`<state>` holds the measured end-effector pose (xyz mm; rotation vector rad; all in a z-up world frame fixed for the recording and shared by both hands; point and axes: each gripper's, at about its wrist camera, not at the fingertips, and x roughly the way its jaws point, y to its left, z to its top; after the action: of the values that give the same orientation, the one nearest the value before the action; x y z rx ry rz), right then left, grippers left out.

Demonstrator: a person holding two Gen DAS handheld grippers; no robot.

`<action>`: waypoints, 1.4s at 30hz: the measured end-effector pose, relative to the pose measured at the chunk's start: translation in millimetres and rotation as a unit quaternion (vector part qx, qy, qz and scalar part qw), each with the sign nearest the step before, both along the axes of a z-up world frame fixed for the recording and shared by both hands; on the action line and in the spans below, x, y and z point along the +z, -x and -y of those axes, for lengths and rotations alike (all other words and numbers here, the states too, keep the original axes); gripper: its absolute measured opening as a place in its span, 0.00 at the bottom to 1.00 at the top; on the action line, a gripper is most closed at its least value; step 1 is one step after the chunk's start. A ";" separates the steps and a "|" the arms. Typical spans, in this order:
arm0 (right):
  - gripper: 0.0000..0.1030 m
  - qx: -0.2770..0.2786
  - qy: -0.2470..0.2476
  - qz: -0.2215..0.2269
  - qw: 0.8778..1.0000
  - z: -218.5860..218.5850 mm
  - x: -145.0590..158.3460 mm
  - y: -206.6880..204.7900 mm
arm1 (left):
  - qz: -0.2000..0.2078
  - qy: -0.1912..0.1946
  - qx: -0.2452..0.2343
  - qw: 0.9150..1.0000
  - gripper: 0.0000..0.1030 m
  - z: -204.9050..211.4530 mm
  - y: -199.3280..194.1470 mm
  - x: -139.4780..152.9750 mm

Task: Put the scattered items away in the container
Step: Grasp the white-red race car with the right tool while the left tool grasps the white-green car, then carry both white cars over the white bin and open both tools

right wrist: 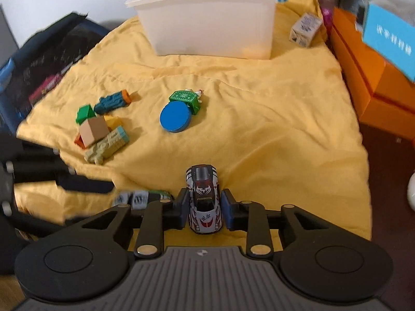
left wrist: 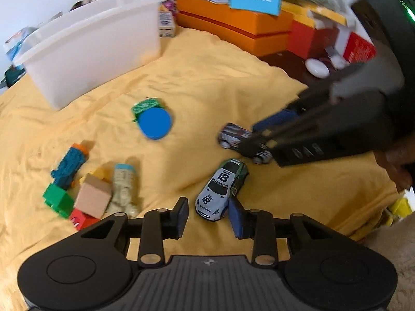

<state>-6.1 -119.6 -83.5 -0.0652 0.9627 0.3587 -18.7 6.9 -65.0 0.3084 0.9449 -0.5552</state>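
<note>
Picking-up time: the right hand-held gripper (right wrist: 203, 211) has its fingers around the striped toy car (right wrist: 204, 200) but not squeezing yet, the left hand-held gripper (left wrist: 209, 216) waits spread wide by the number 18 car (left wrist: 222, 188), and next comes squeezing and lifting to the white bin (right wrist: 207, 18).

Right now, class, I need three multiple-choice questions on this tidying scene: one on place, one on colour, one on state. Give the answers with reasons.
1. Where is the tub?
A. far end of the cloth
B. on the orange boxes
C. beside the cars

2. What colour is the disc?
A. red
B. blue
C. white

3. What does the right claw straddle?
A. the disc
B. nothing
C. a car

Answers: 1 A, it stands beyond all the toys; 2 B, its top is plainly blue; 3 C, a finger sits on each side of the car.
</note>
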 end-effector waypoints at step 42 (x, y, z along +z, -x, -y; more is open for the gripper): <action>0.32 0.014 0.038 0.172 0.984 -38.3 106.9 -98.0 | 0.177 0.032 0.035 0.983 0.33 -53.7 -144.5 130.1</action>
<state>91.9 -81.3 23.4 -0.2032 0.6324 0.3235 125.8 60.6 65.0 0.3027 0.5910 -0.4465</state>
